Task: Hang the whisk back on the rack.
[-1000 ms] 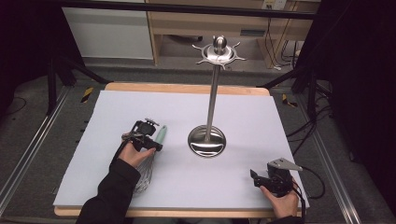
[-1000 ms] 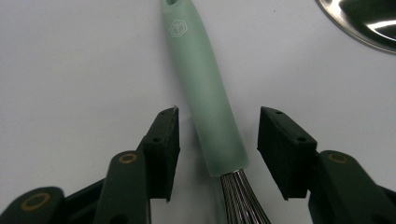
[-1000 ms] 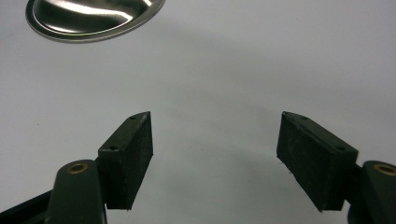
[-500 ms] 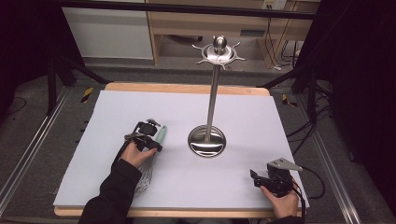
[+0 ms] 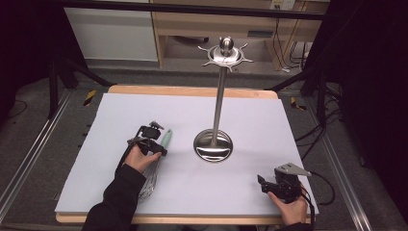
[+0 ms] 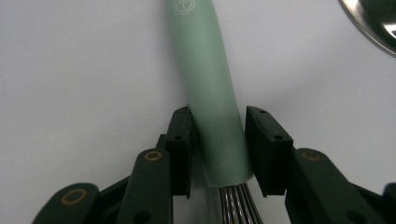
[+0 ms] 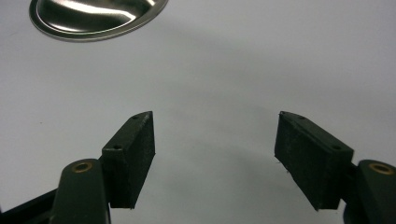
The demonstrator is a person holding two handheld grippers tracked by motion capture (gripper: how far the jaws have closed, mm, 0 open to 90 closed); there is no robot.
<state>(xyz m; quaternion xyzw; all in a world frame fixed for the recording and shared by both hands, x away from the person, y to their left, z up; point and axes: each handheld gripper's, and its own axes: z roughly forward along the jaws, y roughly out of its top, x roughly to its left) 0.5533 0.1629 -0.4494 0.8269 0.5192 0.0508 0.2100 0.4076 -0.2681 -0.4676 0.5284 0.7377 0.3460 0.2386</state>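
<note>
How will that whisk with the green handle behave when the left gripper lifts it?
The whisk will probably lift easily, since its head is only thin wire loops. The smooth round green handle could twist or slip between the left gripper jaws, which straddle it near the wires. Held there, it should stay fairly balanced.

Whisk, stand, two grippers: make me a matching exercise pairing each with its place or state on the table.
Things:
1. whisk
2. utensil stand
3. left gripper
4. right gripper

States:
A. open over bare white mat, nothing between its jaws
B. lying flat on the mat, green handle pointing away from the person
C. jaws astride a green handle, just above the wires
D. upright at the table's middle, round shiny base

Pairs: 1-B, 2-D, 3-C, 4-A
</note>
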